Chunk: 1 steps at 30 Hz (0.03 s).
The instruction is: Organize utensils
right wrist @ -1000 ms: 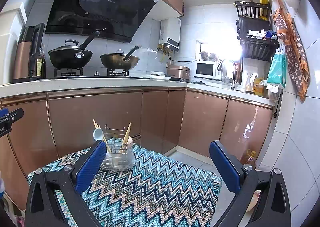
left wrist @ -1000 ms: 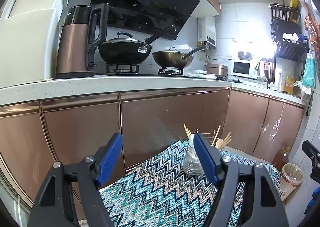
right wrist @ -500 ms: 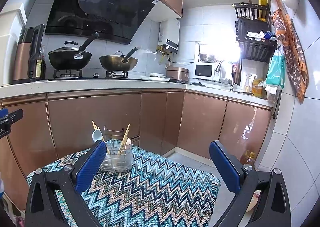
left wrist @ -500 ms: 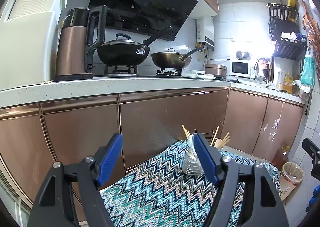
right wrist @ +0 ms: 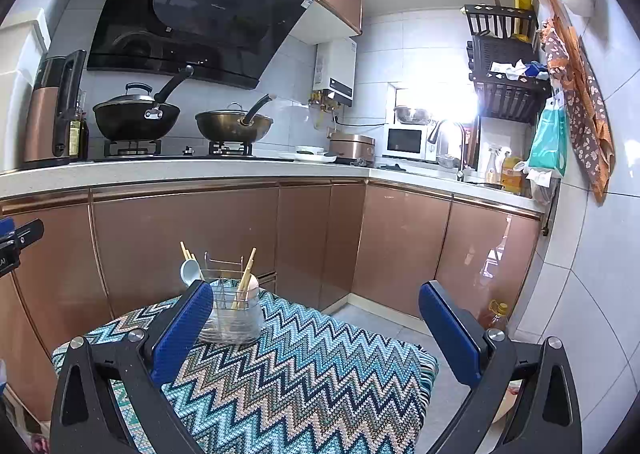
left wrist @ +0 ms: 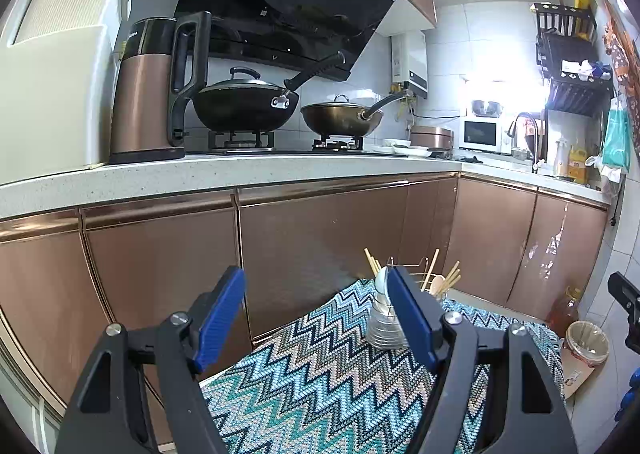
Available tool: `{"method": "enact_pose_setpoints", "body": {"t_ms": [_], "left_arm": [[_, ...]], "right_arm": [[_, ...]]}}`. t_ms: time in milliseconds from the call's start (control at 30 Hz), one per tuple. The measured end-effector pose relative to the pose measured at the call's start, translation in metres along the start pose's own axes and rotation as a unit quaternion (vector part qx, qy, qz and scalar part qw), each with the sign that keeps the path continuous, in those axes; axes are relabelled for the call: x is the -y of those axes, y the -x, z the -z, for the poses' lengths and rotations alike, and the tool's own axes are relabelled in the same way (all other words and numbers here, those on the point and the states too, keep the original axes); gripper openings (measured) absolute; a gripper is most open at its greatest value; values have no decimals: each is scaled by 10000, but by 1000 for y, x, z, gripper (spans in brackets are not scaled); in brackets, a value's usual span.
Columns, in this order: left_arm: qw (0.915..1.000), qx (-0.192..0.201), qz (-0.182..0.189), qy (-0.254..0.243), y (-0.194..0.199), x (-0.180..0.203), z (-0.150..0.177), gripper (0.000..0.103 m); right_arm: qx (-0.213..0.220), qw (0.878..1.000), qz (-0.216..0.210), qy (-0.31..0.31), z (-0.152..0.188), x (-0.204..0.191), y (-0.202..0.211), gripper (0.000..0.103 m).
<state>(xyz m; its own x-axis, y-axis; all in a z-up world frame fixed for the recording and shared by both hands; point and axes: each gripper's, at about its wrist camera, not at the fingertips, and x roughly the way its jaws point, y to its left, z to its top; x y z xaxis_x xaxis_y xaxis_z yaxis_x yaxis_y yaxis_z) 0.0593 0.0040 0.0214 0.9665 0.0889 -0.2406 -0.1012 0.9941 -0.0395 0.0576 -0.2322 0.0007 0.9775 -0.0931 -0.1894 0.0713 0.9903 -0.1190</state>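
Observation:
A clear utensil holder (right wrist: 232, 312) with a wire frame stands at the far end of a small table covered by a zigzag cloth (right wrist: 304, 370). Wooden chopsticks (right wrist: 246, 274), a white spoon (right wrist: 190, 272) and a wooden spoon (left wrist: 438, 284) stick up from it. In the left wrist view the utensil holder (left wrist: 382, 324) sits just behind the right blue finger. My left gripper (left wrist: 318, 318) is open and holds nothing, short of the holder. My right gripper (right wrist: 316, 328) is open wide and empty, over the cloth, with the holder behind its left finger.
Copper cabinet fronts (right wrist: 224, 238) run behind the table under a white counter with a kettle (left wrist: 152, 93), two woks (left wrist: 244, 105) and a microwave (right wrist: 408, 141). An oil bottle (left wrist: 564, 308) and a small bin (left wrist: 588, 342) stand on the floor at right.

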Motion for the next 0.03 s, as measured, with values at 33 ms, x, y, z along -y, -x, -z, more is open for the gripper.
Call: {"method": "enact_pose_setpoints", "body": {"t_ms": [33], "left_arm": [[10000, -10, 2, -5, 0, 1, 0, 72]], "right_arm": [[1, 10000, 7, -9, 0, 1, 1, 103]]}}
